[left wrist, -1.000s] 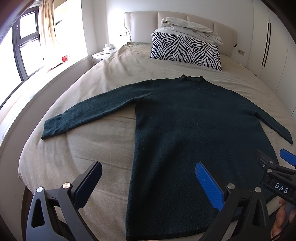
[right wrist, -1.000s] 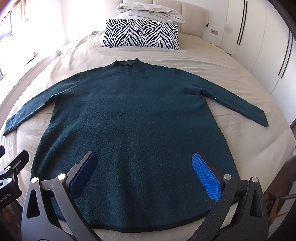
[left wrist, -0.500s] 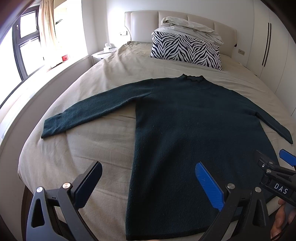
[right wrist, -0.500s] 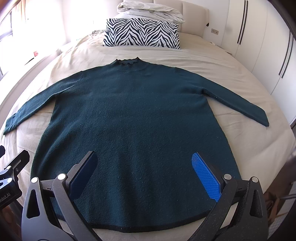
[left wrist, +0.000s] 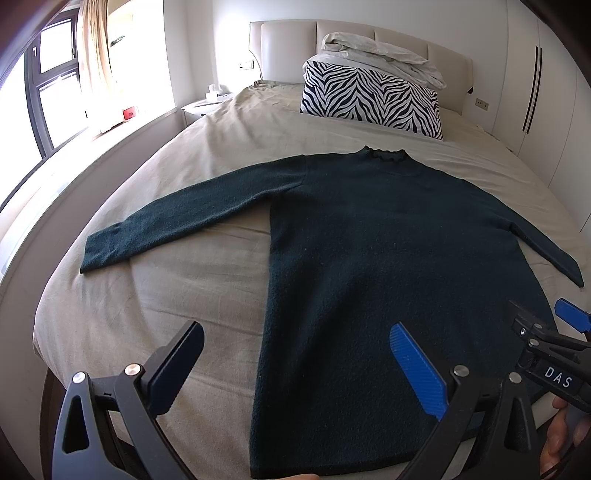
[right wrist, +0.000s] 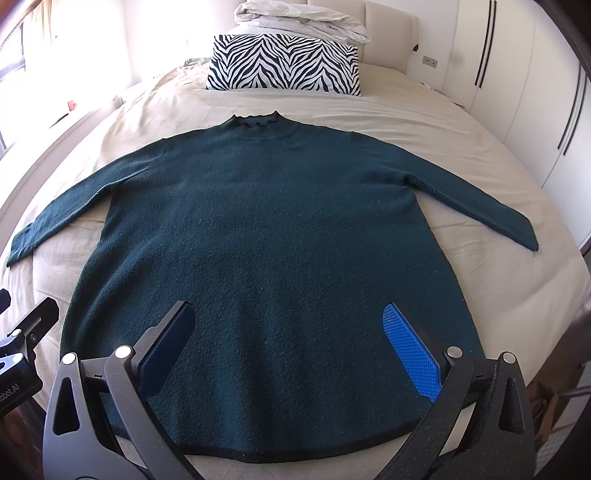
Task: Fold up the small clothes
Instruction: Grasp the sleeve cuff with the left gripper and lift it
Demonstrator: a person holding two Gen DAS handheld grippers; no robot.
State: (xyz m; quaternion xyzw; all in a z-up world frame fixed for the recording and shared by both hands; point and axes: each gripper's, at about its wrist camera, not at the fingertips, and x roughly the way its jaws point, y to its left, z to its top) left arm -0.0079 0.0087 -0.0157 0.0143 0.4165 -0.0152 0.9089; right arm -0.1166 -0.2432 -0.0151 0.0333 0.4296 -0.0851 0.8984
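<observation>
Two grippers over sweater hem | sweater [right wrist: 266,236] flat on bed [right wrist: 424,122], collar toward zebra pillow [right wrist: 284,62], sleeves spread out | left gripper [left wrist: 295,365] spread wide, empty, above sweater's left hem corner | right gripper [right wrist: 288,343] spread wide, empty, above sweater's hem middle

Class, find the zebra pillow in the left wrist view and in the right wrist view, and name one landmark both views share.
Left wrist: zebra pillow upper right of centre, beyond the sweater's collar.
Right wrist: zebra pillow top centre, straight beyond the collar.
Shared landmark: the white bedding piled on the pillow, against the headboard.
</observation>
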